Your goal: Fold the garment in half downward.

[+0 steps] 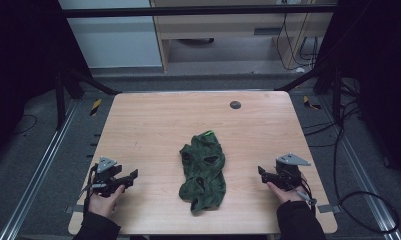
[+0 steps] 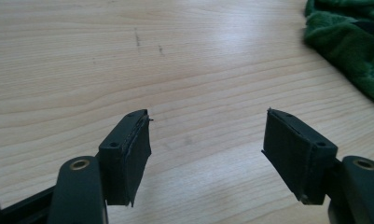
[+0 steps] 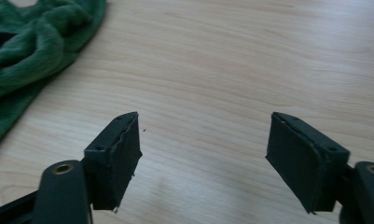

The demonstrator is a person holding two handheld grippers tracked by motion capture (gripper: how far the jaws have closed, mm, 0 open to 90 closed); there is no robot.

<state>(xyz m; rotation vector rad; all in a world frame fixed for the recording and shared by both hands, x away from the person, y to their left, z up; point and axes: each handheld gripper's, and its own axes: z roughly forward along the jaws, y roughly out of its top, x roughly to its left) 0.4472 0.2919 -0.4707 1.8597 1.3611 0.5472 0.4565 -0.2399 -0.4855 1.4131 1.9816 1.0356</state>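
One green cloth (image 1: 204, 171), crumpled, lies on the counter (image 1: 153, 125) a bit toward my near edge, roughly midway between my two grippers. Count: one cloth, two grippers, two hands, one counter. The cloth is fuzzy dark green with a small bright green bit at its far end; it's bunched lengthwise, not flat. My left gripper (image 1: 127, 179) sits at the near left of the counter, held in my left hand (image 1: 104, 201), jaws wide apart with nothing between them; in the left gripper view I see bare wood between the jaws and the cloth (image 2: 350, 42) off at the upper right corner, well apart from them. My right gripper (image 1: 262, 174) sits at the near right, held in my right hand (image 1: 284, 191), jaws also wide apart and empty; the right gripper view has the cloth (image 3: 33, 44) at upper left, not touching. One small dark round spot (image 1: 235, 104) on the far side of the counter. Both grippers point inward toward the cloth.
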